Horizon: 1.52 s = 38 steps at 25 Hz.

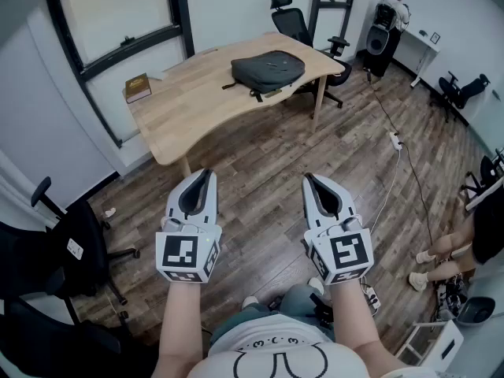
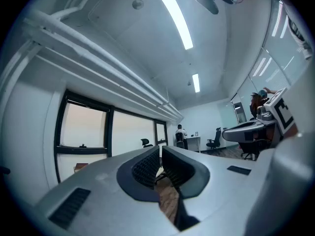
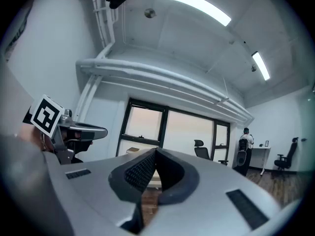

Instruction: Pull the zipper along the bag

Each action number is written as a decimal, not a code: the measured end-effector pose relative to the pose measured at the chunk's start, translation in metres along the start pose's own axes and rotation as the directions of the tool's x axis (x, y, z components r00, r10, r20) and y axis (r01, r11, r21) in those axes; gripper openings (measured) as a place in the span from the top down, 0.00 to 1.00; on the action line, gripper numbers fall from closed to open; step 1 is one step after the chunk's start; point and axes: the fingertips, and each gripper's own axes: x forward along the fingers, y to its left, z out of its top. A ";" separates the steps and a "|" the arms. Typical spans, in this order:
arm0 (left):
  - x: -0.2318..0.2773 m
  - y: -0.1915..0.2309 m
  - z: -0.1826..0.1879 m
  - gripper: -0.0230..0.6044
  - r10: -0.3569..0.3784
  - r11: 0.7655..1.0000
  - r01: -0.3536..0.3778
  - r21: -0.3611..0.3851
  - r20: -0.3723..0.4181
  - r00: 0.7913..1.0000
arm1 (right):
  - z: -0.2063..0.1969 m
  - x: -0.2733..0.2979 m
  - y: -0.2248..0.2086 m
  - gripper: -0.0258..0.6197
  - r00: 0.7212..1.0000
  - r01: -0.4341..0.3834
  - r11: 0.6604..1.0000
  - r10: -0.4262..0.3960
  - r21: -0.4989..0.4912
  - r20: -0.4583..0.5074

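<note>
Grey bag (image 1: 268,70) lies flat on wood table (image 1: 181,113), upper centre of head view, well apart from both grippers. Left gripper (image 1: 208,173) and right gripper (image 1: 309,179) sit lower centre over plank floor (image 1: 260,160), each with jaws pressed together, pinching nothing. Black-and-white square markers (image 1: 187,254) on their cubes. Book (image 1: 138,87) at table's left corner, cover print too small to read. Chair (image 1: 293,20) behind table, power strip (image 1: 395,140) on floor at right.
</note>
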 end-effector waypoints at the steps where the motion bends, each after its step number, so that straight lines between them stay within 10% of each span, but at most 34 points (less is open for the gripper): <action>1: -0.002 0.004 0.000 0.92 -0.001 1.000 0.001 -0.004 0.001 1.000 | 0.002 0.002 0.004 0.88 1.000 0.003 1.000 -0.003 0.000 -0.001; 16: 0.058 0.010 -0.029 0.92 -0.042 0.999 0.041 -0.030 -0.027 0.999 | -0.034 0.043 -0.025 0.88 0.999 0.026 0.998 -0.024 0.055 -0.043; 38: 0.384 -0.059 -0.071 0.92 -0.056 0.997 0.051 -0.058 -0.091 0.994 | -0.089 0.235 -0.288 0.88 0.999 -0.043 0.989 0.047 0.141 -0.025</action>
